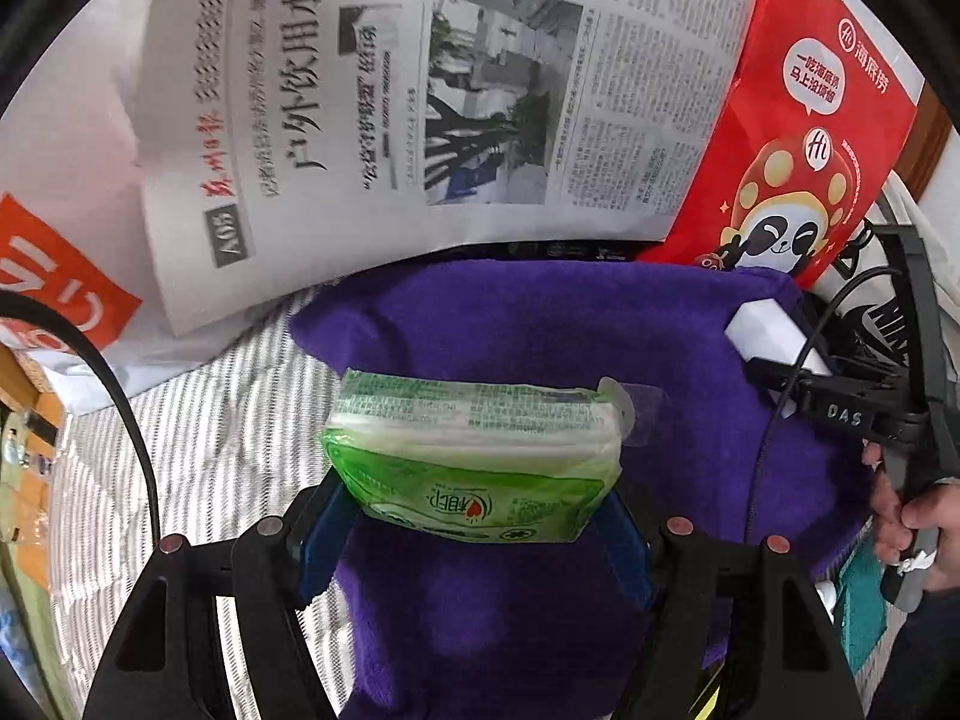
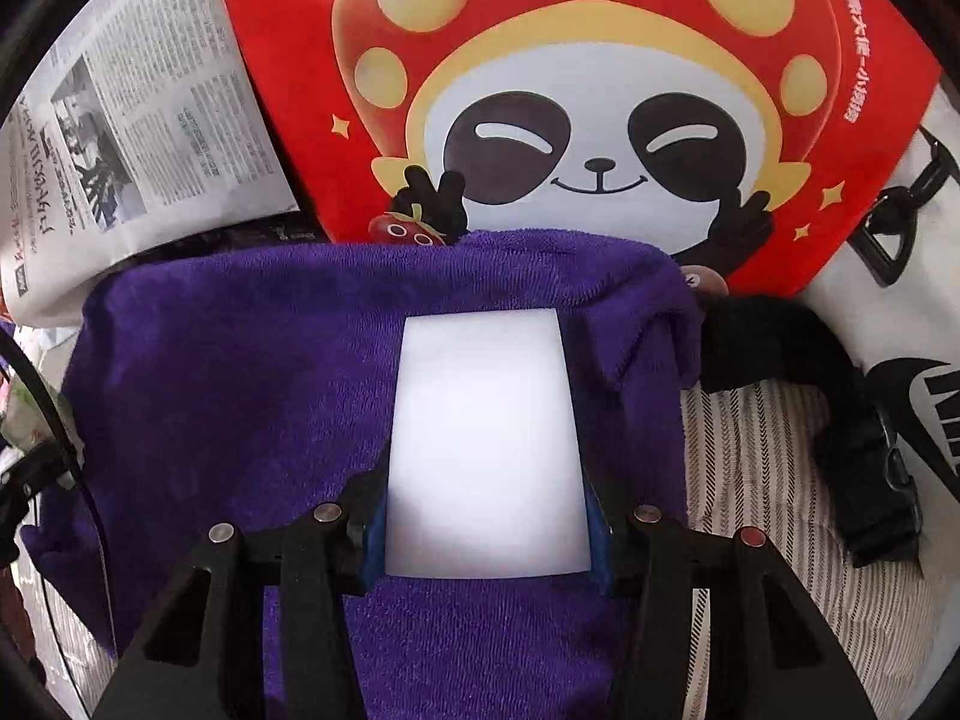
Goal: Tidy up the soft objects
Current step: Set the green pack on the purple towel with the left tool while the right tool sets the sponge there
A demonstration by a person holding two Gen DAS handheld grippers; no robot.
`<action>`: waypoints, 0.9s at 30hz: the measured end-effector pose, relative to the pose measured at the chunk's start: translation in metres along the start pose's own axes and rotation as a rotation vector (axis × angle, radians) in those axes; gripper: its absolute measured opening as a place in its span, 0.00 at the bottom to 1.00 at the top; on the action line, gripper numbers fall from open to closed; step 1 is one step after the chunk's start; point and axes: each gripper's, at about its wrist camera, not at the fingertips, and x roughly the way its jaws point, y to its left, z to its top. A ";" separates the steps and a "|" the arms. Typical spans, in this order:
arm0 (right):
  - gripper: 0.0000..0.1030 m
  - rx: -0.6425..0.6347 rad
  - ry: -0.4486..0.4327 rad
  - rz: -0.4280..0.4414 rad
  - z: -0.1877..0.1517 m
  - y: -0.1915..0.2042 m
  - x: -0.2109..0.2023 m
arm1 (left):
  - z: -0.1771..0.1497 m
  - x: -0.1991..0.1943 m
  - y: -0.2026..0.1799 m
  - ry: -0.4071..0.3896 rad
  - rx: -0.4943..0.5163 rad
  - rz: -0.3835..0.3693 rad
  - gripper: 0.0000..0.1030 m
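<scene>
A folded purple towel [image 1: 540, 336] lies on a striped bedsheet; it also shows in the right wrist view [image 2: 240, 360]. My left gripper [image 1: 474, 516] is shut on a green pack of wet wipes [image 1: 474, 456] and holds it over the towel. My right gripper [image 2: 486, 516] is shut on a white sponge block [image 2: 486, 444] over the towel's far right part. From the left wrist view the right gripper [image 1: 774, 354] holds the sponge [image 1: 765, 327] near the towel's right corner.
A newspaper [image 1: 420, 96] and a red panda-print paper bag [image 2: 570, 96] lie beyond the towel. A black strap with buckle [image 2: 840, 420] and a white bag [image 2: 912, 312] lie to the right. The striped sheet [image 1: 210, 450] shows at left.
</scene>
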 end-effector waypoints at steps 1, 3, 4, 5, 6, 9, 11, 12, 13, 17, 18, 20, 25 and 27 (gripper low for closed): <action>0.50 0.001 0.003 -0.001 0.000 0.000 0.001 | 0.001 0.002 0.000 0.003 -0.002 -0.004 0.69; 0.53 0.003 0.004 0.008 0.001 0.000 0.001 | 0.006 0.006 -0.002 0.004 0.012 0.010 0.69; 0.58 0.000 0.002 0.017 0.000 0.001 0.001 | 0.007 0.008 -0.003 0.005 0.017 0.014 0.69; 0.63 -0.006 0.002 0.023 0.001 0.001 0.003 | 0.009 0.009 -0.004 0.007 0.018 0.017 0.69; 0.64 -0.018 0.005 0.021 0.003 0.001 0.006 | 0.010 0.011 -0.005 0.009 0.017 0.019 0.69; 0.72 -0.043 0.015 0.006 0.001 0.007 0.008 | 0.015 0.015 -0.009 0.010 0.014 0.015 0.69; 0.72 -0.045 0.013 0.027 -0.005 0.008 0.004 | 0.020 0.020 -0.013 0.012 0.006 0.014 0.69; 0.72 -0.037 0.009 0.037 -0.007 0.007 0.002 | 0.022 0.022 -0.016 0.010 0.003 0.011 0.69; 0.72 -0.027 0.006 0.046 -0.008 0.004 -0.002 | 0.024 0.024 -0.019 0.010 0.001 0.014 0.69; 0.72 0.001 -0.005 0.070 -0.013 -0.004 -0.015 | 0.031 0.032 -0.035 0.007 0.033 0.050 0.70; 0.72 0.004 -0.009 0.072 -0.015 -0.005 -0.020 | 0.034 0.037 -0.037 0.017 0.031 0.058 0.70; 0.72 0.007 -0.028 0.068 -0.022 -0.006 -0.033 | 0.039 0.049 -0.042 0.037 0.026 0.059 0.70; 0.72 0.027 -0.070 0.102 -0.042 -0.013 -0.065 | 0.044 0.072 -0.048 0.068 0.017 0.099 0.70; 0.72 0.036 -0.083 0.105 -0.052 -0.014 -0.076 | 0.045 0.076 -0.052 0.070 0.025 0.108 0.71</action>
